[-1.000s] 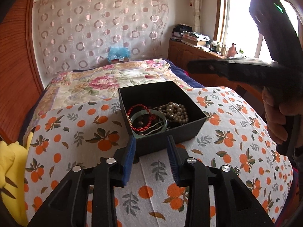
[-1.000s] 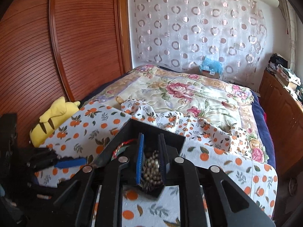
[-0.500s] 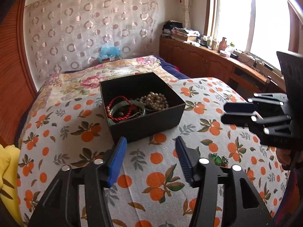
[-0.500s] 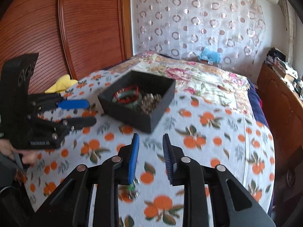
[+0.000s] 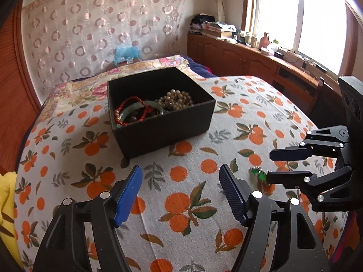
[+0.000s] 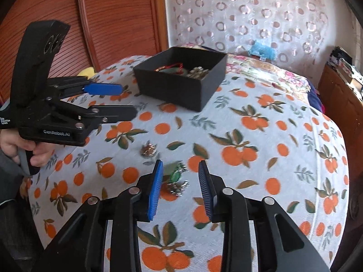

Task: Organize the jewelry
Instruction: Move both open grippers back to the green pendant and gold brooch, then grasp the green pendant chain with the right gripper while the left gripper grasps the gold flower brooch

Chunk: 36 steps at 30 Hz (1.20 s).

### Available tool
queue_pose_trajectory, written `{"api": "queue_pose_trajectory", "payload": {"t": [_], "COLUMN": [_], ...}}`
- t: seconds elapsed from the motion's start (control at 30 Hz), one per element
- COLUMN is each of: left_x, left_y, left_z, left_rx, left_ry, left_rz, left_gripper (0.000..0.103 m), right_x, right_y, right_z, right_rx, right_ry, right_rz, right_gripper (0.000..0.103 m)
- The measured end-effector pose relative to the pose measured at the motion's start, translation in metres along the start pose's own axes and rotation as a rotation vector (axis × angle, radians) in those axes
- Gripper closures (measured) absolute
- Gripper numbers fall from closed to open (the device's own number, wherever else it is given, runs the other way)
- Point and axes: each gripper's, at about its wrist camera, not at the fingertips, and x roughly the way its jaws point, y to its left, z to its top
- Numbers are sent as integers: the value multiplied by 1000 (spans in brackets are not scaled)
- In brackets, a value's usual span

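An orange-print cloth [image 5: 181,204] covers the bed and carries everything; on it stands a black box [image 5: 163,127], its long axis running roughly left to right in the left wrist view, holding a pearl strand [image 5: 175,98], a red cord bracelet [image 5: 131,111] and a green bangle [image 5: 140,111]. The left gripper [image 6: 120,100] is held above the cloth in the person's hand [image 6: 22,147], its jaws wide apart with nothing between them, fingers pointing toward the box; white lettering on its body reads "GenRobot.AI", and smaller text on its handle appears to read "Data Acquisition System". The right gripper [image 6: 180,172] hangs low over the cloth, jaws parted moderately and gripping nothing; between its blue pads [image 6: 156,188] lies a green-stone jewelry piece [image 6: 175,176] with silvery metal parts, resting on the cloth, well apart from the box; its long axis cannot be told. A smaller silvery cluster [image 6: 148,150] lies just beyond it, nearer the left gripper.
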Motion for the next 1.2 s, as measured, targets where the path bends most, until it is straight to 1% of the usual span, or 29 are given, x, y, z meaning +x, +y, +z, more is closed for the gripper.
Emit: {"api": "queue_pose_trajectory", "payload": {"t": [0.27, 0.3, 0.33, 0.37, 0.53, 0.63, 0.77, 0.9, 0.97, 1.0, 1.07, 1.1, 1.17, 1.2], "left_x": [6, 7, 8, 8, 10, 12, 18, 19, 20, 21, 22, 23, 24, 23], "left_y": [-6, -7, -8, -10, -21, -27, -35, -43, -47, -48, -50, -51, -52, -53], "left_z": [-7, -7, -7, -8, -10, -10, -11, -10, -10, -10, -10, -11, -12, -12], "left_rx": [23, 26, 28, 31, 54, 64, 81, 98, 105, 108, 113, 119, 123, 126], "left_ry": [37, 40, 43, 47, 57, 63, 75, 67, 64, 67, 70, 72, 74, 70], "left_rz": [-12, -13, -15, -19, -41, -53, -50, -50, -46, -48, -47, -45, -48, -42], "left_gripper": [36, 36, 36, 36, 36, 36, 36, 37, 45, 47, 55, 57, 65, 66], "right_x": [15, 15, 15, 14, 4, -3, -11, -19, -24, -26, -28, -29, -30, -30], "right_y": [5, 6, 6, 6, -2, -7, -14, -20, -22, -22, -24, -24, -24, -24], "right_z": [-2, -3, -4, -4, -6, -7, -6, -5, -4, -4, -3, -3, -3, -3], "right_rx": [-52, -63, -70, -75, -61, -44, -27, -13, -6, -5, -1, 1, 0, 0], "right_ry": [52, 50, 51, 53, 34, 16, -7, -33, -46, -51, -57, -59, -60, -59], "right_rz": [-50, -52, -55, -59, -72, -75, -79, -90, -91, -93, -93, -93, -92, -92], "right_gripper": [69, 78, 89, 90, 95, 95, 95, 95, 95, 95, 95, 95, 95, 95]}}
